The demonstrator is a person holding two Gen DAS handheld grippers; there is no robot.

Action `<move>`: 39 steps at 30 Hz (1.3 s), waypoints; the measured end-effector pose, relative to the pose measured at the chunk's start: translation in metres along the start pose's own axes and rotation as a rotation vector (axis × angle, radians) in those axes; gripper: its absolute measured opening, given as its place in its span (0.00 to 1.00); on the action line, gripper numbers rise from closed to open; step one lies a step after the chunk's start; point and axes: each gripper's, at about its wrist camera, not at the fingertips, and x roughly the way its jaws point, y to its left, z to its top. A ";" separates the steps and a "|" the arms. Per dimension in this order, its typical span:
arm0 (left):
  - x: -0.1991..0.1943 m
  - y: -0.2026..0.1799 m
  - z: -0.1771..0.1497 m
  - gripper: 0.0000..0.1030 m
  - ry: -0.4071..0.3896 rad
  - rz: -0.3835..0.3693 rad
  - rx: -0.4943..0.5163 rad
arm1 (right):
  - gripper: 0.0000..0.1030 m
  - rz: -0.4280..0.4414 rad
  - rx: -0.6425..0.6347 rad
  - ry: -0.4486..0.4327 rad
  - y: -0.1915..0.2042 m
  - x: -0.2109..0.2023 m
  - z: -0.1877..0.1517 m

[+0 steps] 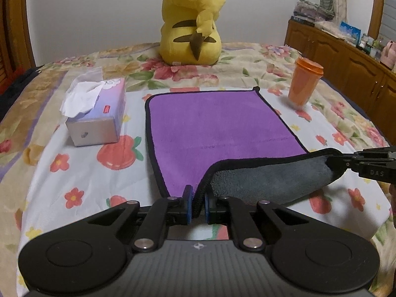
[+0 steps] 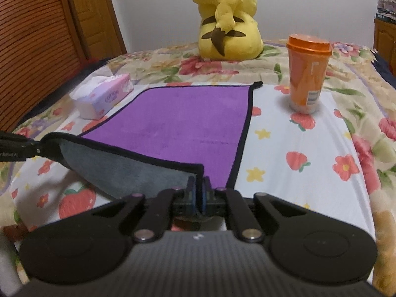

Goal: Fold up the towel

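Nearest the cameras, the left gripper (image 1: pixel 197 204) is clamped on the near left corner of the towel (image 1: pixel 217 128), the black hem pinched between its blue pads (image 1: pixel 188 206). The right gripper (image 2: pixel 198 194) is closed the same way on the towel's near right corner. Between the two grippers the near edge is lifted off the bed (image 1: pixel 81 173) and sags, showing the towel's grey underside. The remaining part of the towel lies flat on the flowered bedspread, purple face up, with a black border all round. To the left of the towel, close beside it, sits a tissue box (image 1: pixel 99 113) with a white tissue sticking out. To the right of the towel, near its far corner, an orange cup (image 2: pixel 307 74) with a lid stands upright. Beyond the towel's far edge a yellow plush toy (image 1: pixel 193 24) sits with its back to the cameras. A wooden cabinet (image 1: pixel 346 59) stands far right of the towel, against the wall.
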 end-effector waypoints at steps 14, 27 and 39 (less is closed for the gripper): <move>0.004 0.006 0.016 0.11 -0.046 0.002 -0.016 | 0.05 -0.005 -0.036 -0.089 0.002 -0.007 0.021; 0.025 0.011 0.035 0.10 -0.056 0.011 -0.001 | 0.05 0.019 -0.038 -0.106 -0.006 0.006 0.035; 0.022 0.012 0.054 0.10 -0.097 -0.001 -0.011 | 0.05 0.017 -0.068 -0.140 -0.008 0.008 0.053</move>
